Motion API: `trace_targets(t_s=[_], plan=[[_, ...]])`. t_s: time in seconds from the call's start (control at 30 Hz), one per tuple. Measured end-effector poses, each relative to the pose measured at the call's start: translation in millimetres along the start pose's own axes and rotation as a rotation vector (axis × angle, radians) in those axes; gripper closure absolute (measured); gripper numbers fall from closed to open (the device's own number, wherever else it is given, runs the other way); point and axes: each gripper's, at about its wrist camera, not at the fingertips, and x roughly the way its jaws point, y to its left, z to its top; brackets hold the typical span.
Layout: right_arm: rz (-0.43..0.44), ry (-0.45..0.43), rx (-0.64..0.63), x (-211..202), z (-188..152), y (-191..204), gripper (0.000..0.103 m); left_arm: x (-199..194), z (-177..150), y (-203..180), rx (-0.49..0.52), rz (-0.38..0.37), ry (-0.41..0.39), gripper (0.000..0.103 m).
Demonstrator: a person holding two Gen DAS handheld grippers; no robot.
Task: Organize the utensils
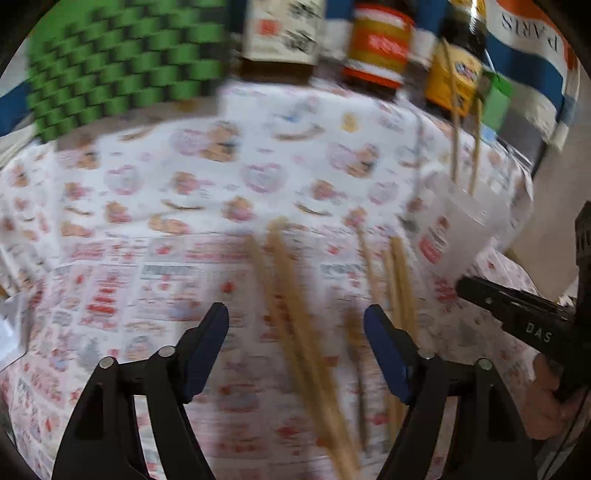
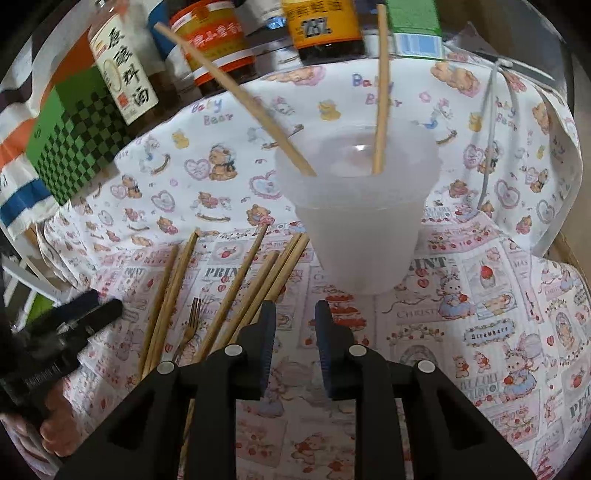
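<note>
A translucent plastic cup [image 2: 358, 221] stands upright on the printed cloth, and two wooden chopsticks [image 2: 380, 92] lean in it. Several more chopsticks [image 2: 236, 288] lie loose on the cloth left of the cup, with a small fork [image 2: 192, 325] among them. My right gripper [image 2: 295, 314] hovers just in front of the cup, its jaws a narrow gap apart with nothing between them. In the blurred left wrist view my left gripper [image 1: 295, 321] is open above the lying chopsticks [image 1: 303, 332], not touching them. The cup [image 1: 458, 229] is at the right, beside the right gripper [image 1: 517, 310].
Sauce bottles [image 2: 214, 40] and a jar line the back of the table. A green checkered box [image 2: 74, 147] stands at the back left, and a green carton [image 2: 413, 22] at the back right. A hand [image 2: 59, 424] holds the left gripper [image 2: 74, 321].
</note>
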Motion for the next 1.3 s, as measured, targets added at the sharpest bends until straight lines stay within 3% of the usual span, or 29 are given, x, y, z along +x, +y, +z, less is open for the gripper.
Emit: trace_targets(t_s=[0.03, 0.13, 0.27, 0.5, 0.57, 0.67, 0.7, 0.8, 0.93, 1.2, 1.3], plan=[[-0.001, 0.004, 0.009, -0.4, 0.9, -1.7, 0.079, 6.1, 3.9, -6.2, -0.001, -0.013, 0.037, 0.050], [0.011, 0.004, 0.032, -1.8, 2.5, -6.3, 0.076, 23.0, 15.5, -15.8, -0.044, -0.096, 0.127, 0.070], [-0.003, 0.000, 0.045, -2.8, 3.1, -10.7, 0.075, 40.7, 29.3, -21.5, -0.107, -0.092, 0.185, 0.075], [0.001, 0.018, 0.068, 0.1, 2.8, -15.4, 0.074, 63.2, 29.6, -34.6, -0.077, -0.059, 0.240, 0.080], [-0.017, 0.014, 0.060, 0.7, 2.5, -14.6, 0.074, 71.2, 26.7, -35.0, -0.067, -0.012, 0.255, 0.082], [-0.023, 0.011, 0.059, 0.8, 2.8, -13.8, 0.074, 73.4, 25.7, -37.1, -0.056, 0.036, 0.217, 0.089], [-0.022, 0.010, 0.060, 0.6, 2.9, -14.2, 0.074, 73.4, 25.2, -36.1, -0.065, 0.012, 0.218, 0.094], [-0.028, 0.005, 0.061, -0.5, 3.1, -15.7, 0.074, 71.0, 21.7, -29.5, -0.116, -0.094, 0.222, 0.094], [-0.036, 0.008, 0.064, -0.4, 2.9, -16.5, 0.073, 53.3, 15.5, -16.5, -0.170, -0.147, 0.178, 0.094], [-0.028, 0.004, 0.067, -0.3, 2.4, -17.5, 0.073, -0.5, 12.2, 2.7, -0.192, -0.161, 0.015, 0.094], [-0.014, 0.024, 0.079, 2.6, 1.5, -18.9, 0.073, 9.6, 10.1, 18.0, -0.189, -0.131, 0.054, 0.094]])
